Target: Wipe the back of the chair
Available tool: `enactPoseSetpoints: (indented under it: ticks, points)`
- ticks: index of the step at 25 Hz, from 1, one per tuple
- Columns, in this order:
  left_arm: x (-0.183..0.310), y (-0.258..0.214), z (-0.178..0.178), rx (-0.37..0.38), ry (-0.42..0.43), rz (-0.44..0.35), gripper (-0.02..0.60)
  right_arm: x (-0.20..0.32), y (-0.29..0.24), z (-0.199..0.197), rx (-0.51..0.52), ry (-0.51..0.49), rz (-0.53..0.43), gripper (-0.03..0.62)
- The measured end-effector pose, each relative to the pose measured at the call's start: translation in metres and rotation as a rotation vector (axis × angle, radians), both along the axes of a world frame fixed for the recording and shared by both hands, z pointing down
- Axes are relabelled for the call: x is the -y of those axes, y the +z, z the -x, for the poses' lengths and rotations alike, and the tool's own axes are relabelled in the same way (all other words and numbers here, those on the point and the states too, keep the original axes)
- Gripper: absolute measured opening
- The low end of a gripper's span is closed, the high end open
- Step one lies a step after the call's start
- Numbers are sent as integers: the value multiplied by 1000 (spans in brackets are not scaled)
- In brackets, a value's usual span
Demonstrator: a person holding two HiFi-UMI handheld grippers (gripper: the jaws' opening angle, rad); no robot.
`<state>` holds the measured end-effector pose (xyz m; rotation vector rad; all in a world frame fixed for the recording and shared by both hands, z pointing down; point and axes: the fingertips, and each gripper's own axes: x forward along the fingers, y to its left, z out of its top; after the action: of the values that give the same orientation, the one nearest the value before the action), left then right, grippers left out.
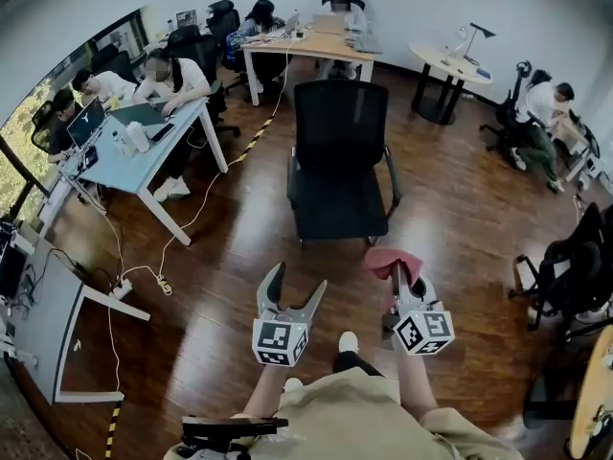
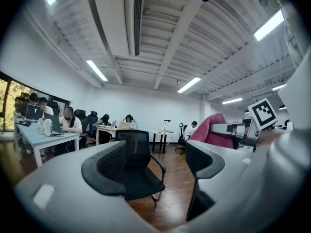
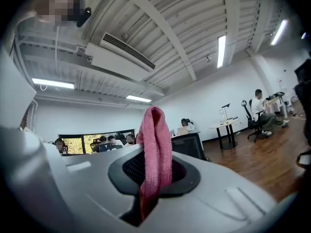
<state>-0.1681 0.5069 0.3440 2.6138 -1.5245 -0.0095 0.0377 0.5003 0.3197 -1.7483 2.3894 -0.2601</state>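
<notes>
The pink cloth [image 3: 154,144] looked soft and nubbly, like looped terry. The black office chair [image 1: 340,161] had a fine, matt mesh back and a dull dark seat. The brown plank floor [image 1: 239,238] showed wood grain under a low sheen. The left gripper [image 1: 298,281] was smooth, matt grey plastic, and its black pads [image 2: 114,161] were finely dimpled.

Upright black chair [image 1: 340,161], pink cloth [image 1: 386,260]

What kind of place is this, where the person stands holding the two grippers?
Most likely an open-plan office. People sit working at long desks with laptops. A black office chair stands on the wood floor, and strip lights run along the ceiling.
</notes>
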Motion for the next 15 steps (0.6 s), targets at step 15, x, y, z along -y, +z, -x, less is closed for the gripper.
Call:
enactPoseSetpoints:
  ticks: [15]
  points:
    - [160, -18, -112, 76, -71, 7, 344, 160, 17, -104, 101, -95, 47, 11]
